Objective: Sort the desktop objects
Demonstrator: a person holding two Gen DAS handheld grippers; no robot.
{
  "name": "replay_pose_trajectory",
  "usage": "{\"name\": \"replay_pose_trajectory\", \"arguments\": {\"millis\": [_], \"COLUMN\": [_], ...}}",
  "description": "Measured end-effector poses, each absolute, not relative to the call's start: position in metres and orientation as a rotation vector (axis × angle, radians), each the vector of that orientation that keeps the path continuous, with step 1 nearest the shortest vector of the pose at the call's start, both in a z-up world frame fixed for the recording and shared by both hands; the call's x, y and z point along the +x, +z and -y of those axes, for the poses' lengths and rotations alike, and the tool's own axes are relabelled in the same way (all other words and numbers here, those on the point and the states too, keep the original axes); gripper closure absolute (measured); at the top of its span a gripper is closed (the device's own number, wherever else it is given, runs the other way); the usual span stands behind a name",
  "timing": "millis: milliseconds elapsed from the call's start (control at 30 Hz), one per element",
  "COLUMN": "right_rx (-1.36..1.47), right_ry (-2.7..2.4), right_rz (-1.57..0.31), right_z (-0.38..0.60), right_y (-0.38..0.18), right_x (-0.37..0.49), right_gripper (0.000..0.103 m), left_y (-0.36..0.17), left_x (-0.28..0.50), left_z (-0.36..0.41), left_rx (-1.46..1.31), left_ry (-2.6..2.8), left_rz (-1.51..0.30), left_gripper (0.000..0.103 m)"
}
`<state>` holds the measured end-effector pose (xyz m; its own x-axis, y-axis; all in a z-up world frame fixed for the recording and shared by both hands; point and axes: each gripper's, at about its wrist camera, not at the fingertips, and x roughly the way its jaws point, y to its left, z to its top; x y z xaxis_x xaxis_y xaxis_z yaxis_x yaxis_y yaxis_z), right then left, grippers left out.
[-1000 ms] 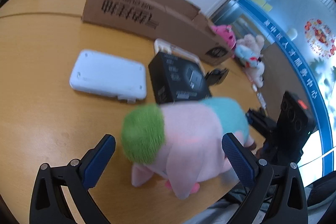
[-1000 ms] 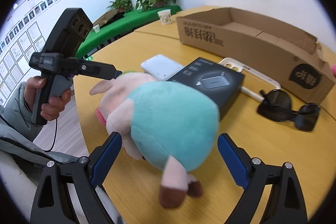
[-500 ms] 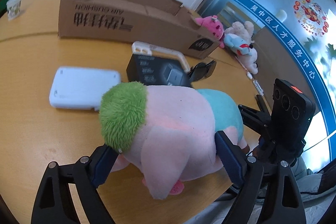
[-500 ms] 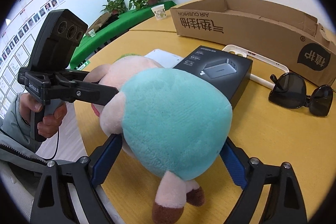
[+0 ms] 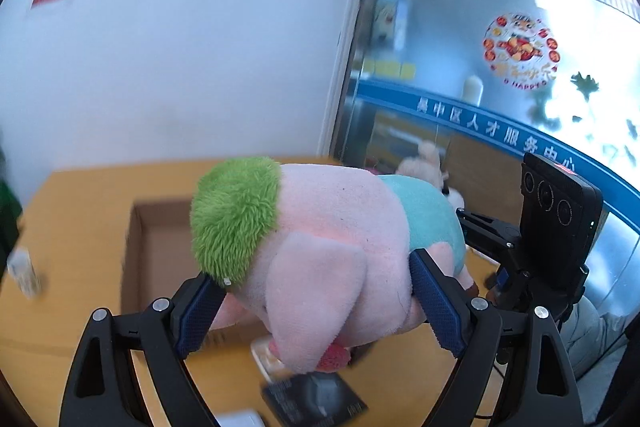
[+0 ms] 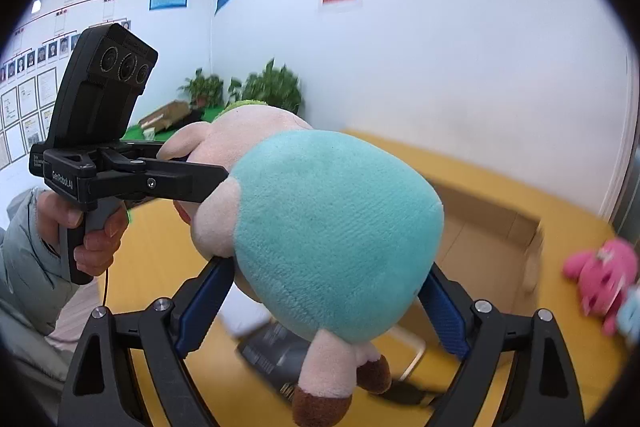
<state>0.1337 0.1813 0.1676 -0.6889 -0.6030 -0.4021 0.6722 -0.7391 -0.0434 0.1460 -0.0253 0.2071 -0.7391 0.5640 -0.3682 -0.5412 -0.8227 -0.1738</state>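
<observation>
Pink plush pig point(image 5: 332, 247) level, crosswise

2 tongs point(image 5: 316, 301) point(image 6: 324, 303); 1 pig plush point(image 5: 332, 251); 1 cardboard box point(image 5: 156, 247); 1 black box point(image 5: 316, 401); 1 pink plush point(image 6: 604, 279)

Left gripper point(image 5: 316, 297) jaws clamp plush pig point(image 5: 332, 247) — above cardboard box point(image 5: 160, 247).
</observation>
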Motion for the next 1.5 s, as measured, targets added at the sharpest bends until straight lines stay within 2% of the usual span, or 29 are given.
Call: {"name": "replay_pose_trajectory", "arguments": {"millis": [333,533,667,900,1167,1300,1400,1500], "right_rx": [0.235,0.255,0.303,0.462,0.731,0.987,1.21,1.241], "right_ry": [-2.447,-2.425,-2.399,-2.348,-2.244,-2.263,-2.271,-2.226], "right_rz": [-0.375,-0.364,-0.33,-0.255,-0.134,-0.141,-0.16,-0.118], "right_z": [-0.171,-0.157,-0.153,-0.136,-0.117,-0.101,-0.094,-0.092], "right_y": [0.266,0.276,0.263,0.203,0.096,0.029,-0.021,-0.043], "right_x": [0.056,-0.021,-0.073,-0.149,-0.228,-0.267,-0.286,-0.276], "right_gripper": [0.013,0.013,0.013,0.013,0.013,0.012,0.014,0.015], "left_y": [0.301,0.306,0.287,0.22,0.117,0.052,0.015,0.02], "left_x": [0.066,-0.003,-0.056,-0.147,-0.223,-0.264,-0.284,-0.28], "left_z": [0.032,0.042,0.057,0.086,0.107,0.097,0.082,0.079], "left_rx": [-0.285,-0.298,-0.375,-0.603,-0.935,-1.207,-1.409,-1.395], "left_ry": [2.525,2.573,2.577,2.554,2.537,2.487,2.442,2.46], "left_rz": [-0.027,-0.029,0.035,0.162,0.256,0.222,0.188,0.18], "left_gripper": [0.015,0.015,0.015,0.015,0.015,0.031,0.033,0.033]}}
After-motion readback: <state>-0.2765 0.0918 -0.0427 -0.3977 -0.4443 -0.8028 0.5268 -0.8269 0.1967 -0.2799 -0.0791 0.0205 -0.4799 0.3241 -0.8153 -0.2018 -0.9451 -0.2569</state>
